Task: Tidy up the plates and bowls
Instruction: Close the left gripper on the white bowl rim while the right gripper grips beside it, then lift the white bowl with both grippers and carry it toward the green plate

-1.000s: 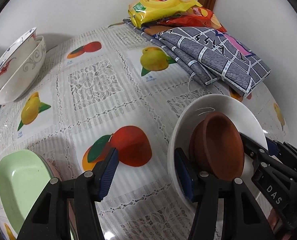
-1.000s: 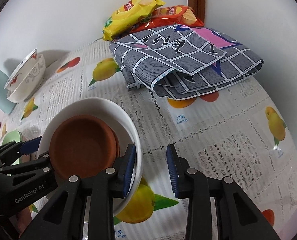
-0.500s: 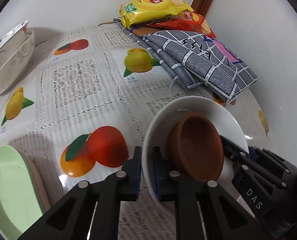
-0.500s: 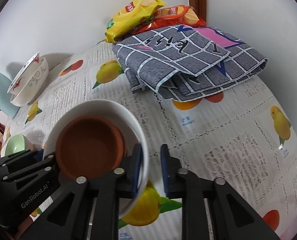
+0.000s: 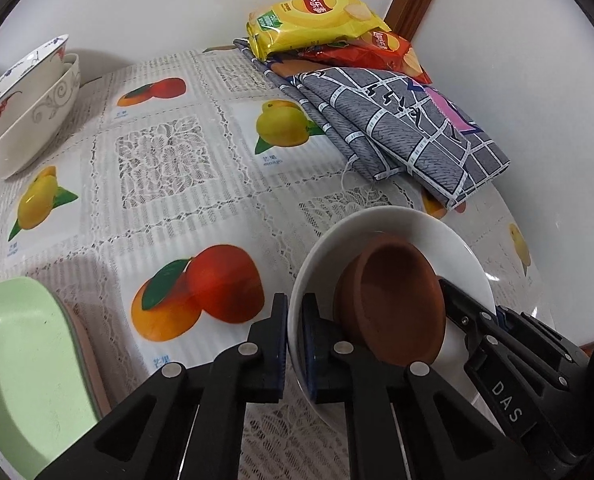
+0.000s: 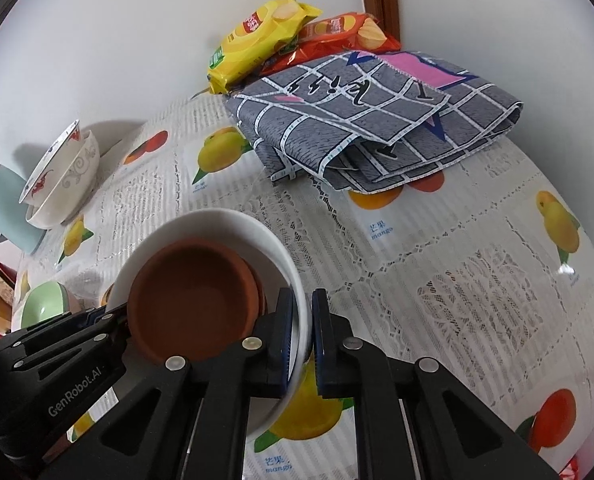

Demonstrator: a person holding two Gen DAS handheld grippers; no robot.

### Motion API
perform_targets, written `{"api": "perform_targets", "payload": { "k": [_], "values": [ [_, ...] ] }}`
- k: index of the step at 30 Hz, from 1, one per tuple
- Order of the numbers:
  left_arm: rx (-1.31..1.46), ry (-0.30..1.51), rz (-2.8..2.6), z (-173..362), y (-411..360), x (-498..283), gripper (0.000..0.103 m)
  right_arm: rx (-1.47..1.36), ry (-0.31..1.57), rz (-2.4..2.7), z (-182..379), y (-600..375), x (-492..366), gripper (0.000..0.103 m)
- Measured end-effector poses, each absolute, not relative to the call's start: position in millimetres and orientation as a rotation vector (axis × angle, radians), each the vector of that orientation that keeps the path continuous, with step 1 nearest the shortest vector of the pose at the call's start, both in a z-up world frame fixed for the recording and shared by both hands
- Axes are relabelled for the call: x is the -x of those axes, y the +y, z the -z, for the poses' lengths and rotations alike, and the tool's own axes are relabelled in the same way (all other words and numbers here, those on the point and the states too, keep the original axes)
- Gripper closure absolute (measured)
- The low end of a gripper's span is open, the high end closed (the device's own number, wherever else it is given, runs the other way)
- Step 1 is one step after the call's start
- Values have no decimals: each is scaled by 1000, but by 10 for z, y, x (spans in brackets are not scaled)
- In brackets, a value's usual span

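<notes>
Here, the left tool (image 5: 293, 334) and right tool (image 6: 309, 334) each clamp opposite rims of the white plate (image 5: 381, 224), which spans between them carrying the brown bowl (image 5: 397, 300).

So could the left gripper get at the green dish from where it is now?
Probably not yet. The left gripper is shut on the white bowl rim, sharing it with the right gripper. The green dish lies close by with bare tablecloth between, so freeing the jaws comes first.
</notes>
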State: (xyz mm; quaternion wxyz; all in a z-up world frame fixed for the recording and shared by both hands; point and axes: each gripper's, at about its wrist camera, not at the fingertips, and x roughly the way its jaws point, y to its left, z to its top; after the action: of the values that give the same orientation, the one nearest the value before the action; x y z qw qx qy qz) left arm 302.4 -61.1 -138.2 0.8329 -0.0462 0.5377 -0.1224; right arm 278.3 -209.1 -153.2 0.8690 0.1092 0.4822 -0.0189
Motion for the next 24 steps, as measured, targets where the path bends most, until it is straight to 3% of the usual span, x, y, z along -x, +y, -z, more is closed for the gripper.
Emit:
{"api": "perform_targets", "payload": {
  "k": [24],
  "values": [
    [110, 1134, 252, 1243, -494, -2686, 96, -239, 991, 28, 1359, -2002, -2471, 94]
  ]
}}
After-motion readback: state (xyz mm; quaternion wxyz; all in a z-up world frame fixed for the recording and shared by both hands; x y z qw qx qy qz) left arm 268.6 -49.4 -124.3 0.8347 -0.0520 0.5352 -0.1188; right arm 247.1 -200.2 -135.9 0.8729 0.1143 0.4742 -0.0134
